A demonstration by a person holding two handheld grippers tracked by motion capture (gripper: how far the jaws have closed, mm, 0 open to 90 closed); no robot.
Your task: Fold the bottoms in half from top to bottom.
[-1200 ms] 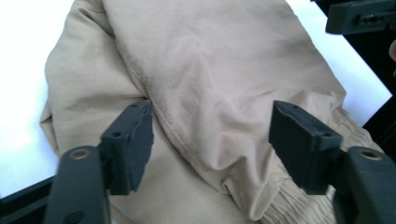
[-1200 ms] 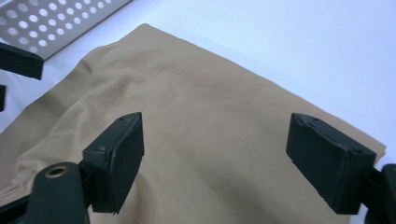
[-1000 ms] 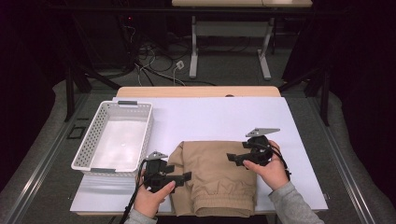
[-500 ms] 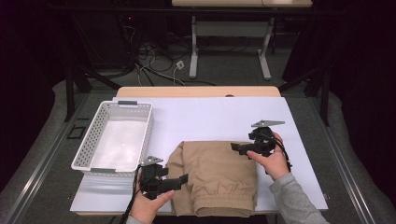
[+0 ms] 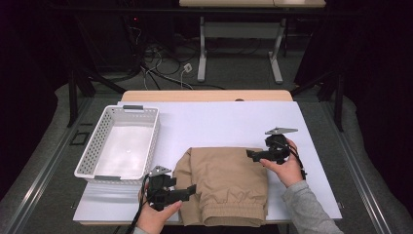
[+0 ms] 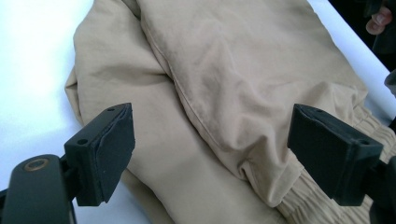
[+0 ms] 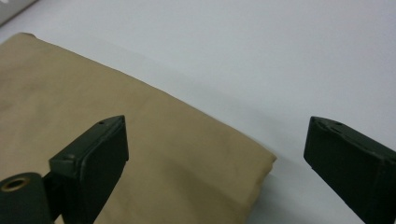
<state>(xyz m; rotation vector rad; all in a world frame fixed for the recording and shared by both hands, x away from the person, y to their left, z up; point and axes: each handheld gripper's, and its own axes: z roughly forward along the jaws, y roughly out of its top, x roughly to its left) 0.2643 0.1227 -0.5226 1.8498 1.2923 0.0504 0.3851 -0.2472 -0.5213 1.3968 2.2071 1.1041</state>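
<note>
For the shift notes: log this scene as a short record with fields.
garment: tan folded garment, elastic hem toward the person, on the white table cover
basket: white basket, left of the garment, nothing in it
left claw: open at the garment's near left edge, cloth between the jaws, not pinched
right claw: open at the garment's far right corner
contact: neither claw grips the cloth

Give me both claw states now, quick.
Left claw: open, nothing held, over the folded tan jacket.
Right claw: open, nothing held, at the jacket's far corner.
</note>
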